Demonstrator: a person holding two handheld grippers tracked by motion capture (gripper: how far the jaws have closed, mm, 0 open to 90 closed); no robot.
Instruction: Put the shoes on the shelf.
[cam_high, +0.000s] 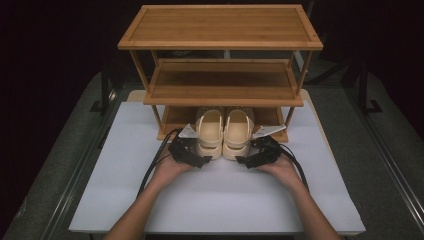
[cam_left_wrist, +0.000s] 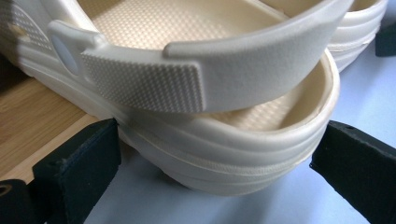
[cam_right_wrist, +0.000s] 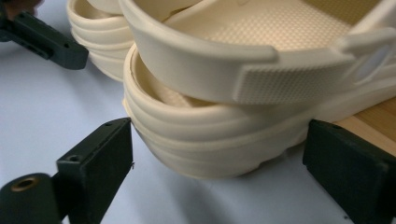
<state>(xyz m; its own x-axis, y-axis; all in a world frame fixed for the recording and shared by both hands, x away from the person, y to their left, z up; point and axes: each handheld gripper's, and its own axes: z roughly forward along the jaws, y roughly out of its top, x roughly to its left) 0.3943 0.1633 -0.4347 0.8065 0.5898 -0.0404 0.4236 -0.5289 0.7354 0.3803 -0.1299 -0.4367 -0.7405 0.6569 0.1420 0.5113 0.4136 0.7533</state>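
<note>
Setting: white table top (cam_high: 220, 200) in a dark room, with a three-tier wooden rack (cam_high: 220, 30) standing at its far side.
Left clog (cam_high: 210, 134): toe pushed under the rack's bottom shelf, heel sticking out over the white surface toward you.
Right clog (cam_high: 238, 134): just beside the left clog, parallel to it, lying the same way.
Long axis: both clogs run straight away from you, heel near, toe far.
Left gripper (cam_high: 196, 159): you have it at the left clog's heel (cam_left_wrist: 243, 163), jaws spread wide to either side of it and, by the left gripper view, not yet pressing on it.
Right gripper (cam_high: 248, 160): same stance at the right clog's heel (cam_right_wrist: 210, 149), jaws wide apart and holding nothing.
Nearer hand: each gripper faces its own clog, so neither needs to cross.
Judgement: the heels lie straight ahead between your jaws; closing looks like the next step.
</note>
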